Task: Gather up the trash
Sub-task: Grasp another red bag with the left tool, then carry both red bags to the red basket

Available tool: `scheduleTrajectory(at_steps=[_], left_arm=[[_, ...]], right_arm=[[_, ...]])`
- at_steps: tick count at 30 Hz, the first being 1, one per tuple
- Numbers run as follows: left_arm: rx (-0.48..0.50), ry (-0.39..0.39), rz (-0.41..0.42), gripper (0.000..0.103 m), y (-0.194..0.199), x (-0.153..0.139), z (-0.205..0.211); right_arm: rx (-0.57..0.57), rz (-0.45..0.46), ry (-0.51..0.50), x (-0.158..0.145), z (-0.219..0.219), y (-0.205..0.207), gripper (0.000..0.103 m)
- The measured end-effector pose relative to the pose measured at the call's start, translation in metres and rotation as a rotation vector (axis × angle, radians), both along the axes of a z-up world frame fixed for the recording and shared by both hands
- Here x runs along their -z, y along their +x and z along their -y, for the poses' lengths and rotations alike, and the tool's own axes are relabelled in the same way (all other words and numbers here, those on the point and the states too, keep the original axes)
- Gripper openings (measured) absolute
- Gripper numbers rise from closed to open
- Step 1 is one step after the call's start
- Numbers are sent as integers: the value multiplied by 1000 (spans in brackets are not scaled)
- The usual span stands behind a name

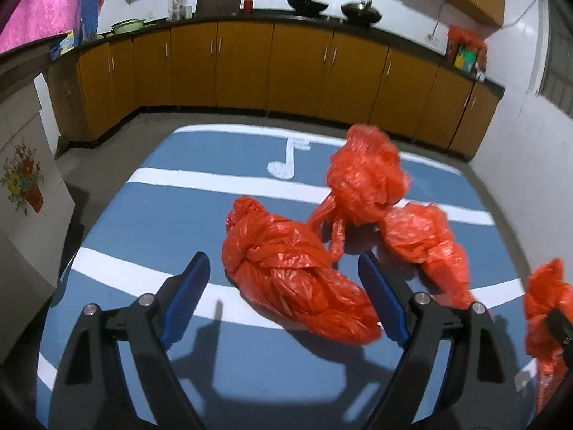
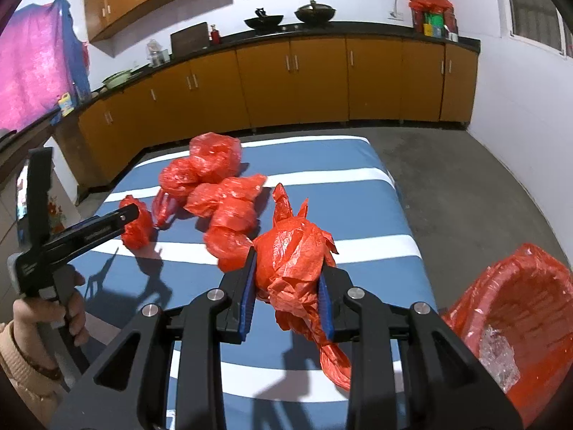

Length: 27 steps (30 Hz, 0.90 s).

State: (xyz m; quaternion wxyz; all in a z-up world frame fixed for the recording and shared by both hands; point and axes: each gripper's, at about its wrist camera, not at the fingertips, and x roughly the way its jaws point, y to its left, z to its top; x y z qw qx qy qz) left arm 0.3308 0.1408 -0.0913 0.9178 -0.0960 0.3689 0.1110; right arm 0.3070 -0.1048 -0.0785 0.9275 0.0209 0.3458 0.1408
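While the left gripper (image 1: 283, 297) hovers with jaws spread wide around a crumpled red plastic bag (image 1: 293, 276) on the blue-and-white striped table (image 1: 150, 229), the right gripper (image 2: 288, 297) clamps another knotted red plastic bag (image 2: 290, 261) beside a red-lined bin (image 2: 515, 308).

Both grippers: black skeletal linkage arms, silver pivot screws, ribbed blue pads (image 1: 186, 297). The person's left hand (image 2: 53, 317) wears a beige knitted sleeve (image 2: 21, 369).
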Motion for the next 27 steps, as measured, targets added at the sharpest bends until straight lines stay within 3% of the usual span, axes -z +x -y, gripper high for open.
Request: scheduleTrajectory(at_steps=[4,10,16,27], left_arm=[[10,-21,-57,57,4,14,-6],[29,-68,-51,39,-7,21,-16],[45,-74,-24,34,-22,12,-18],[106,-70,41,33,-61,-20,0]], right_arm=[[8,-6,4,3,5,0,30],[25,-8,13,4,9,-2,30],[45,0,29,-1,18,-8,30],[86,36,56,-21,33,-32,30]])
